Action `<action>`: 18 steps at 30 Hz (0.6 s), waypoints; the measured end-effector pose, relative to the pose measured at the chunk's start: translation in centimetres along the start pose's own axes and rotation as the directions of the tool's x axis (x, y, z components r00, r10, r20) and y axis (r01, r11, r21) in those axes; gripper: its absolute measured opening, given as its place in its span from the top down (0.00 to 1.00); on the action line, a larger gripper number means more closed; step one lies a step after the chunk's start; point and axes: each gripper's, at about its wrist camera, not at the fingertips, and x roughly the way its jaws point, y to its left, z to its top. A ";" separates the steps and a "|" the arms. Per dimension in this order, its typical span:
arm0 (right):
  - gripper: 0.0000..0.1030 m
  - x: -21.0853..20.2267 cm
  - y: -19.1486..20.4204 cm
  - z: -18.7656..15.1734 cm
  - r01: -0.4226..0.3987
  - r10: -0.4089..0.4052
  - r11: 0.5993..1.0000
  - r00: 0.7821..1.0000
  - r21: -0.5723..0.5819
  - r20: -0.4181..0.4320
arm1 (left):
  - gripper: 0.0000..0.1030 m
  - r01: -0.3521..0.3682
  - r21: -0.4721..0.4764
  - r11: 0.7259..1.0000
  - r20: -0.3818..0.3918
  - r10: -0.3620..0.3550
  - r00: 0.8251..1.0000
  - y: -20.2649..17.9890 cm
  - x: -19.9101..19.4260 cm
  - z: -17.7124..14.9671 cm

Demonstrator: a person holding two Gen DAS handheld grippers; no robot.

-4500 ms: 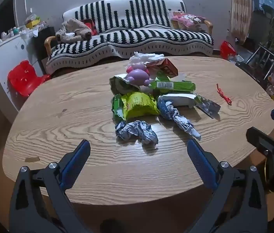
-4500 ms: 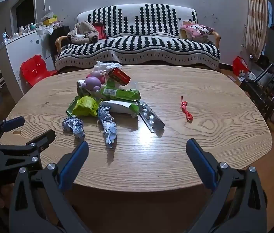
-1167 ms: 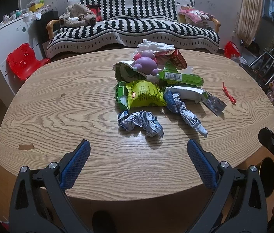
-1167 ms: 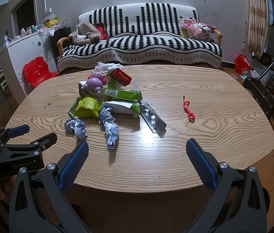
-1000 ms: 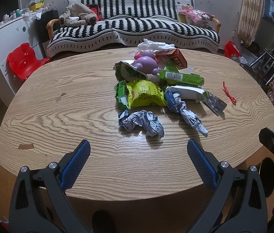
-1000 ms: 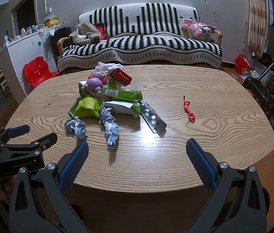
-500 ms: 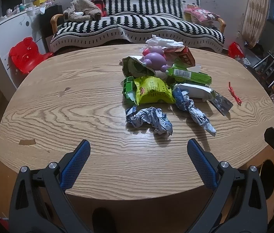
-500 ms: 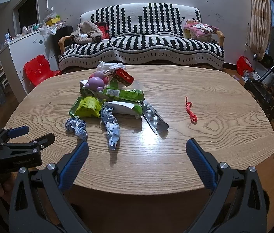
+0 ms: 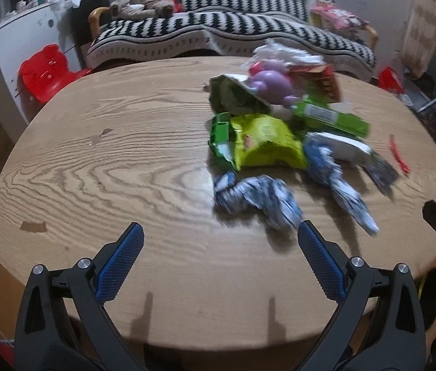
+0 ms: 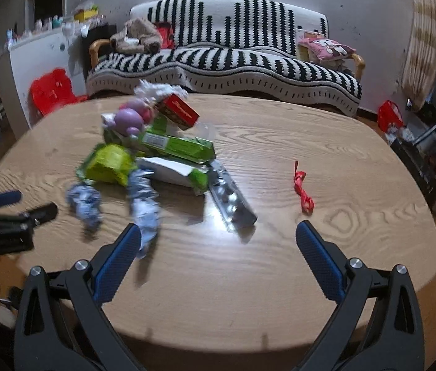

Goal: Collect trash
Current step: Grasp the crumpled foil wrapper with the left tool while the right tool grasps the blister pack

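left wrist view: left gripper (image 9: 219, 241) jaws wide apart, lined up near the crumpled wrapper (image 9: 255, 199); right gripper (image 10: 218, 241) spread too, holding nothing.

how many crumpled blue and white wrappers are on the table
2. One wrapper lies nearest the left gripper, below the yellow-green bag. The other wrapper stretches out to its right. The pile may hide more.

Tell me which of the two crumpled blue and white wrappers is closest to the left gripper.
The balled-up wrapper straight ahead of the left gripper, nearest the table's front edge. The long twisted wrapper lies farther right.
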 end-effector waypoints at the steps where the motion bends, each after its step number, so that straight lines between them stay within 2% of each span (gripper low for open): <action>1: 0.06 1.1 -0.2 0.1 0.002 -0.002 1.000 1.000 -0.002 -0.013 | 0.06 -0.012 0.003 1.000 -0.008 0.012 1.000 -0.2 0.9 0.3; 4: 0.06 4.6 -1.0 0.2 0.003 -0.002 1.000 0.998 0.009 -0.068 | 0.06 -0.022 0.014 1.000 -0.035 0.022 0.999 -0.9 3.1 0.8; 7: 0.09 7.5 -1.5 0.3 0.009 -0.008 1.000 0.995 0.006 -0.103 | 0.06 -0.006 0.026 1.000 -0.013 0.007 1.000 -1.5 3.7 1.4; 14: 0.18 11.5 -1.6 0.8 -0.010 0.008 1.000 0.994 -0.019 -0.105 | 0.06 0.054 0.012 0.998 -0.048 -0.053 0.997 -1.5 5.1 2.7; 16: 0.28 12.2 -2.1 1.4 -0.047 0.048 0.999 0.992 0.012 -0.115 | 0.06 0.070 0.017 0.997 -0.063 -0.069 0.996 -1.4 5.0 2.7; 17: 0.38 12.3 -2.4 1.5 -0.067 0.070 0.997 0.991 0.028 -0.117 | 0.06 0.076 0.030 0.997 -0.058 -0.074 0.996 -1.3 4.7 2.7; 18: 0.52 12.4 -2.5 1.7 -0.064 0.067 0.998 0.991 0.025 -0.115 | 0.06 0.074 0.043 0.996 -0.049 -0.072 0.996 -1.4 4.6 2.7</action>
